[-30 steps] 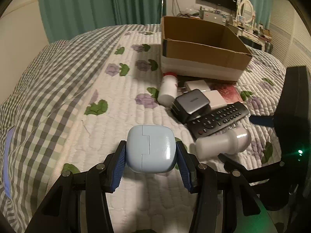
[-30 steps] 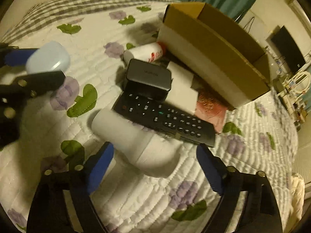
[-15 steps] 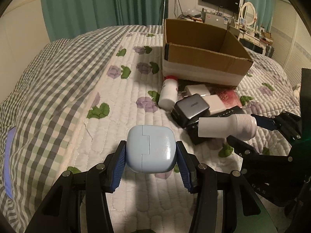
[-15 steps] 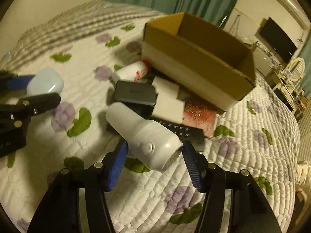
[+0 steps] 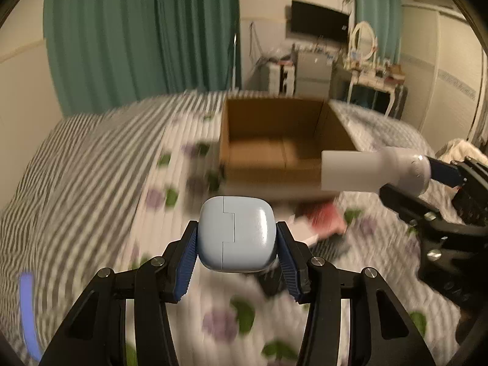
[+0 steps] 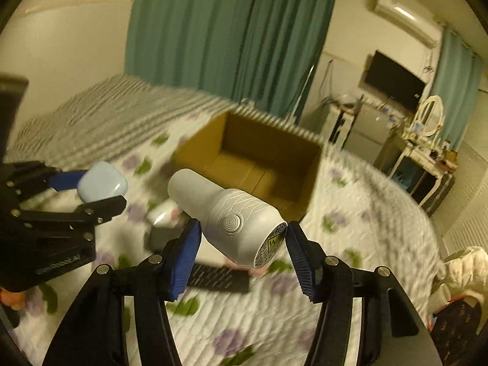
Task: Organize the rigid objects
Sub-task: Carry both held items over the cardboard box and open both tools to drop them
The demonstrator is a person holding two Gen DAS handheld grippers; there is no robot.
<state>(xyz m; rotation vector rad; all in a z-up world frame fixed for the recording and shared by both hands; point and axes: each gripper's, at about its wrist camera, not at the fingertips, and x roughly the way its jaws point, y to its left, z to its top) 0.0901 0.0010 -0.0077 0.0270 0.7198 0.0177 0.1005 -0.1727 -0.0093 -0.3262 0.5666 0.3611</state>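
Note:
My left gripper is shut on a pale blue rounded case, held in the air above the bed; it also shows in the right wrist view. My right gripper is shut on a white cylindrical device, lifted off the bed; in the left wrist view this device hangs in front of the open cardboard box. The box sits on the bed ahead of both grippers and looks empty inside.
On the quilt below lie a black remote, a dark grey box, a white item and a pink-red flat item, all blurred. Green curtains and a dresser stand behind the bed.
Both grippers have risen and moved toward the box with their objects. The right gripper closed on the white device a second ago and lifted it off the bed.

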